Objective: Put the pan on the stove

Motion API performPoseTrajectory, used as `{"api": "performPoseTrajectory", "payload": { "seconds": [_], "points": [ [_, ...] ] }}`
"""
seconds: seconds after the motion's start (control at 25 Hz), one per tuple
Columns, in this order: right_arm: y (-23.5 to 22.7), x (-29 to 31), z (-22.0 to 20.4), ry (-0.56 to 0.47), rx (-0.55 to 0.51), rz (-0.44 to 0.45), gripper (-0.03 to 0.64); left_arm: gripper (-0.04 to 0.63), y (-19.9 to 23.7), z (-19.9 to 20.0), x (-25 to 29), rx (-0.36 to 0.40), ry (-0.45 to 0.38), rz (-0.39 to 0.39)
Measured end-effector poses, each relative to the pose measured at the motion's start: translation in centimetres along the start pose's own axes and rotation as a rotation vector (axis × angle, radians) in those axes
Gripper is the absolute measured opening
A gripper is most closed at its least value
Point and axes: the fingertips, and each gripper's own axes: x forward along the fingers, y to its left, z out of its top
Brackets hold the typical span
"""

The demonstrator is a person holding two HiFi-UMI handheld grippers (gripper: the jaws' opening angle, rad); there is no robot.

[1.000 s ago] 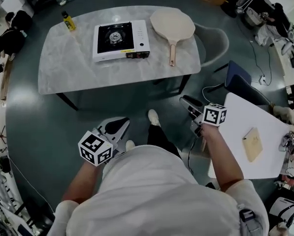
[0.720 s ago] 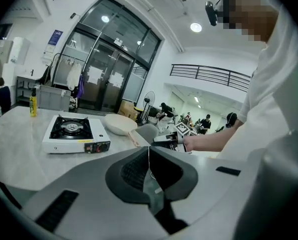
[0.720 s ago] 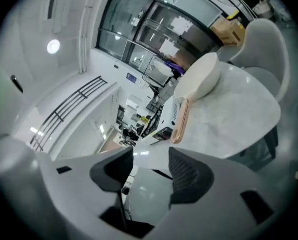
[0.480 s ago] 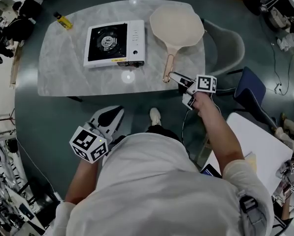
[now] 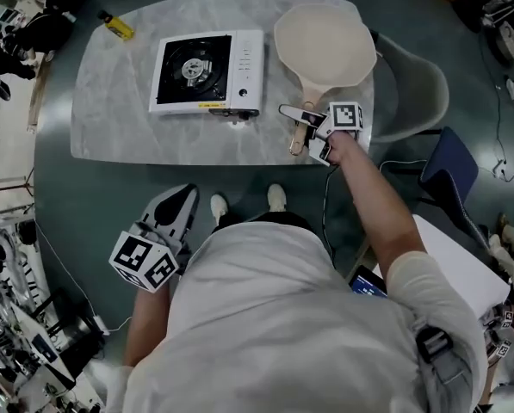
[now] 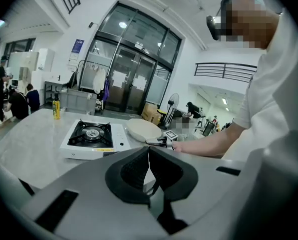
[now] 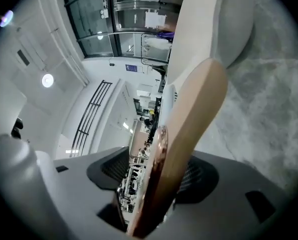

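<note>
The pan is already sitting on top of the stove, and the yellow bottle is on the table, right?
Not quite. The pan lies on the table beside the stove, not on top of it; the head view shows that. The yellow bottle is on the table.

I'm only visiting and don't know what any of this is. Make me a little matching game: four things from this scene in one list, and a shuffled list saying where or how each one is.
Things:
1. stove
2. pan
3. yellow bottle
4. left gripper

Places or states:
A. at the far left corner of the table
B. jaws together, not over the table
C. white body with a black top, left of the pan
D. cream-coloured, at the table's right end

Pairs: 1-C, 2-D, 3-A, 4-B
</note>
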Motion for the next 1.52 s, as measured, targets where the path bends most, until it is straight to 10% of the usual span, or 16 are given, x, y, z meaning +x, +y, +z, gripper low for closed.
{"api": "performPoseTrajectory", "payload": {
  "seconds": [0.44,1.52],
  "points": [
    [0.1,1.0,0.9,-0.010,0.086,0.077,0.008,0.020,3.1,1.3,-0.6,-0.028,-0.040,0.081],
    [5.5,0.1,-0.2,0.009,0.055,0.062,0.020,0.020,6.4,1.5,-0.4,-0.042,-0.073,0.002]
  ]
}}
